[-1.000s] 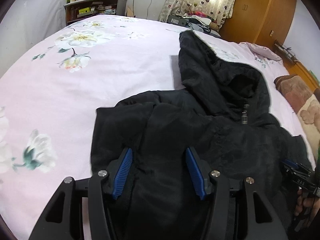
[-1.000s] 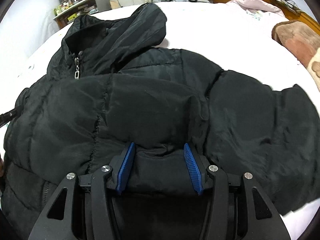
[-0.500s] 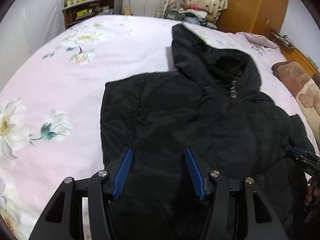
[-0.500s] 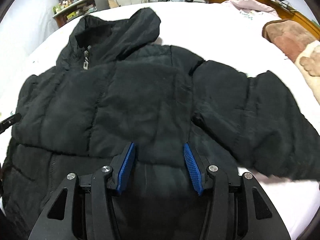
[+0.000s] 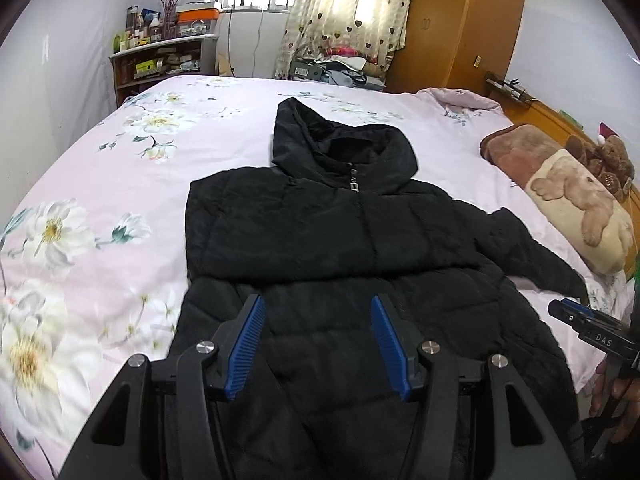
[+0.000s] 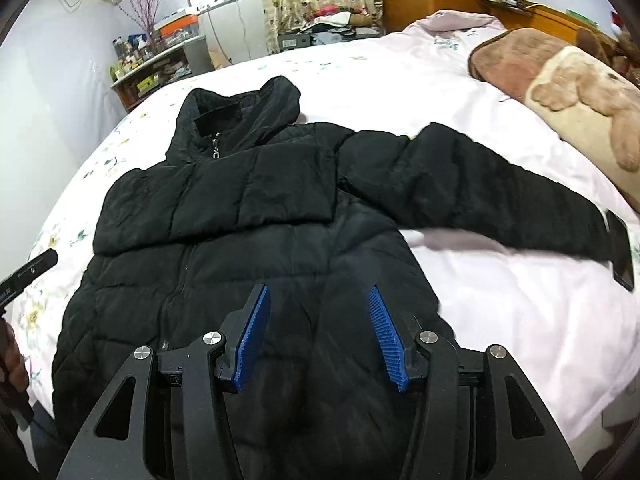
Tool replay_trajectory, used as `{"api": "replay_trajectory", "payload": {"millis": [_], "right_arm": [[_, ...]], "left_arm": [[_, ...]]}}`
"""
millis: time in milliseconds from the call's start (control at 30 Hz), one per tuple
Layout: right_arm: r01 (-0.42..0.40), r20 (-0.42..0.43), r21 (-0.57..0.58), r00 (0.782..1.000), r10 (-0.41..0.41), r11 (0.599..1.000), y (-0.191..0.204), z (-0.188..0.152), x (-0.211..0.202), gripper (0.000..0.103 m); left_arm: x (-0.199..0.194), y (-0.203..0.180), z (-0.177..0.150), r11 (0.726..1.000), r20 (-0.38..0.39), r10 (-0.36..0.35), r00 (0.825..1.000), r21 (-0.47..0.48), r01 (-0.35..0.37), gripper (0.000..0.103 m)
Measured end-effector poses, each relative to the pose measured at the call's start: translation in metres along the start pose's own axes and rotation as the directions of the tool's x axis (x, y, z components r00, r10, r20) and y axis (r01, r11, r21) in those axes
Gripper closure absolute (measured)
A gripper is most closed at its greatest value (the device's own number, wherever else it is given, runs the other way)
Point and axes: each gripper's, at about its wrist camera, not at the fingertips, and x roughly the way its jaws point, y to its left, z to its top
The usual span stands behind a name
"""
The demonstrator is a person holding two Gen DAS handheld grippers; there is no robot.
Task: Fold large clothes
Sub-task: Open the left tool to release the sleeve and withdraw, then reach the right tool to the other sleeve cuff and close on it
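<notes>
A black hooded puffer jacket (image 5: 328, 240) lies face up on the pink floral bed, hood pointing away from me; it also shows in the right wrist view (image 6: 248, 216). One sleeve is folded across the chest (image 6: 224, 200). The other sleeve (image 6: 480, 196) stretches out to the right on the sheet. My left gripper (image 5: 318, 320) is open and empty above the jacket's lower left part. My right gripper (image 6: 318, 312) is open and empty above the lower right part. Neither touches the cloth.
The bed sheet (image 5: 100, 200) spreads wide on the left. A brown bear-print blanket (image 5: 560, 184) lies at the right edge. A dark phone (image 6: 622, 248) lies by the outstretched cuff. Shelves (image 5: 160, 60) and a wooden wardrobe (image 5: 460, 20) stand beyond the bed.
Both grippers have pulled back and up from the jacket, so more of it shows. The left sleeve now lies folded across the chest, and the right sleeve lies stretched out.
</notes>
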Motion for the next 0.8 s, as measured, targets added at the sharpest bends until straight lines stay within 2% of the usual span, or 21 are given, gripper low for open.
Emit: {"api": "replay_trajectory", "payload": {"millis": [233,433,633,800], "right_arm": [[0.004,0.018,0.03,1.0,-0.005,1.0,-0.008,-0.012,-0.027,0.051],[0.011,0.053,0.067,0.999,-0.015,0.998,-0.017,-0.012,-0.041,0.051],[0.027,0.067,0.11,0.997,-0.035,0.994,-0.037,-0.011,-0.045,0.051],[0.052,0.071,0.176,0.995,-0.066,0.983,-0.068,-0.007,-0.036,0.051]], "left_arm": [[-0.022,-0.024,-0.012,1.0,-0.015,-0.02,1.0,0.02,0.02,0.045],[-0.035,-0.042,-0.008,0.998,0.013,-0.04,0.999,0.046,0.04,0.045],[-0.026,-0.053,-0.006,0.998,-0.003,-0.044,0.999,0.053,0.044,0.045],[-0.008,-0.065,0.007,0.996,-0.008,-0.044,0.999,0.082,0.045,0.045]]}}
